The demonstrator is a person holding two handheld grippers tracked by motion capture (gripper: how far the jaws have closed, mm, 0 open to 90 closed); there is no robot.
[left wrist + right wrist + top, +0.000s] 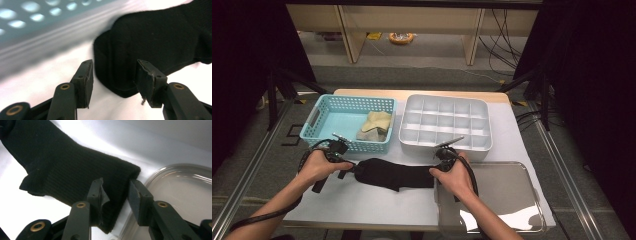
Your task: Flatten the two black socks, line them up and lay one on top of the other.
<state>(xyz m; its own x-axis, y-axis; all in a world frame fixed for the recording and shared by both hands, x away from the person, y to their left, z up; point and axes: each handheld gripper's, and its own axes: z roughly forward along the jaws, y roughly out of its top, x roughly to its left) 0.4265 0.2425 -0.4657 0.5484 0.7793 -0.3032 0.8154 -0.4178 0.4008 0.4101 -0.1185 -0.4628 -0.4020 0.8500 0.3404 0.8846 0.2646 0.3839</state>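
Observation:
A black sock lies flat across the white table cover, stretched from left to right. My left gripper is at its left end, held in a hand. In the left gripper view the jaws stand open around the sock's rounded end, pads clear of the cloth. My right gripper is at the sock's right end. In the right gripper view its jaws stand open with the sock's edge lying between them, not pinched.
A teal basket with a beige cloth in it stands behind the left hand. A white divided box sits behind the right hand. A shiny metal tray lies at the front right, its rim beside the sock.

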